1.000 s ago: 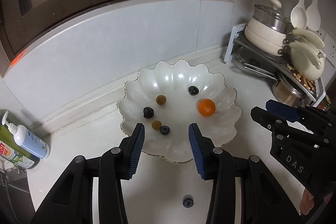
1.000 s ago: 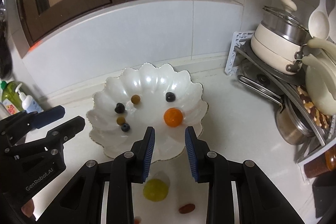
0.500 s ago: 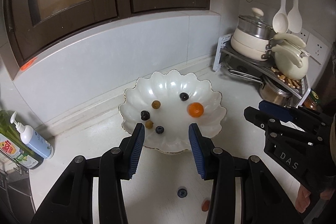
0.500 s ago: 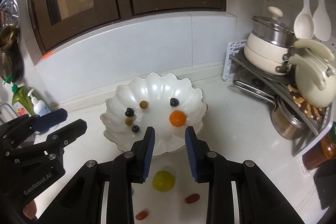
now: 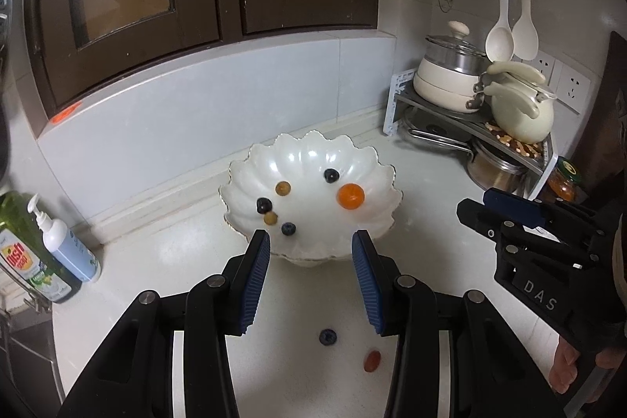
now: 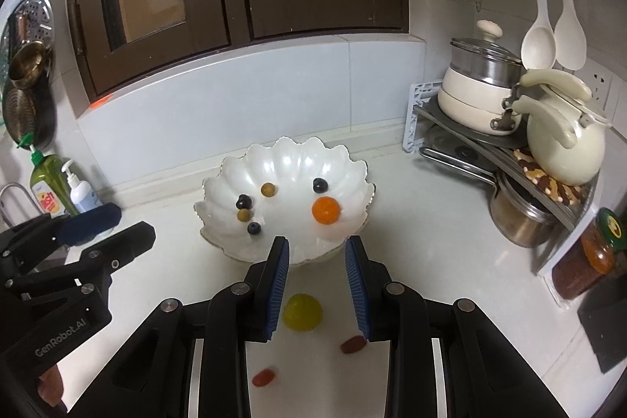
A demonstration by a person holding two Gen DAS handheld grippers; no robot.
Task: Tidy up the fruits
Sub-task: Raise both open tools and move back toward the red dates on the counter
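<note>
A: Status of bowl [image 6: 354, 167]?
B: Centre of counter [image 6: 431, 222]. It holds six pieces: orange [image 6: 325, 210] at 4 o'clock in the bowl, three blueberries [image 6: 320, 185], two brownish berries [image 6: 268, 189] toward 9 o'clock.

A: Left on the counter?
B: At 6 o'clock from the bowl, near the camera: a green fruit [image 6: 302, 312], two small red ones [image 6: 352, 344], one loose blueberry [image 5: 327, 337]. So roughly over half done, by my judgement.

A: Grippers?
B: Left gripper [image 5: 310, 277]: jaws apart, nothing between them. Right gripper [image 6: 316, 284]: jaws apart with a narrower gap, also empty, the green fruit just below the gap. Neither touches fruit.

A: Surroundings?
B: Pot rack [image 6: 548, 190] at 3 o'clock, soap bottles [image 6: 80, 192] at 9 o'clock.
</note>
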